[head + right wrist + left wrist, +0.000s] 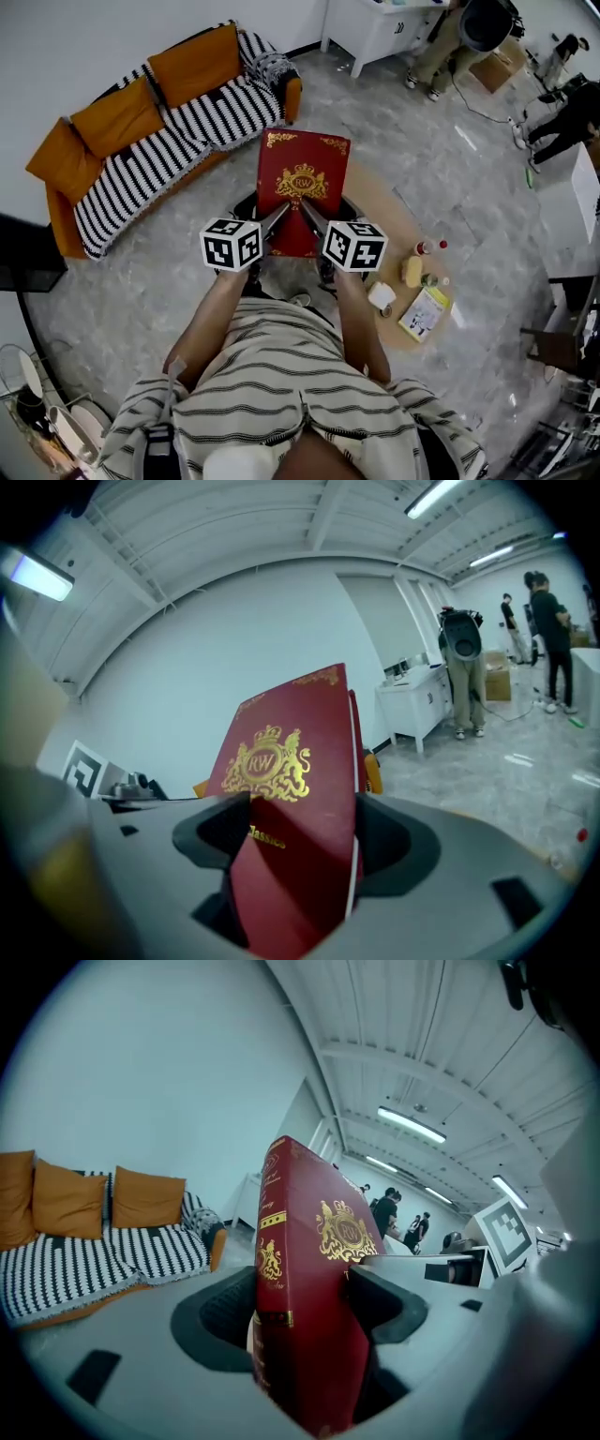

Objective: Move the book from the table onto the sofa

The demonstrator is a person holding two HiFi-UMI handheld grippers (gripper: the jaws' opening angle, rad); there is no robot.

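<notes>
A red book (302, 187) with a gold crest is held up in the air in front of me, above the round wooden table (394, 220). My left gripper (277, 217) is shut on its lower left part and my right gripper (309, 214) on its lower right. In the left gripper view the red book (309, 1279) stands upright between the jaws, spine showing. In the right gripper view the red book (291, 789) fills the gap, cover facing the camera. The sofa (159, 122), orange with a black-and-white striped cover, stands at the upper left; the sofa (94, 1241) shows beyond the left jaws.
On the table to my right lie a booklet (424, 312), a white cup (381, 296), a yellow item (412, 271) and small bottles (424, 249). Several people (469, 37) stand by a white desk (384, 23) at the back. A rack (42, 412) stands lower left.
</notes>
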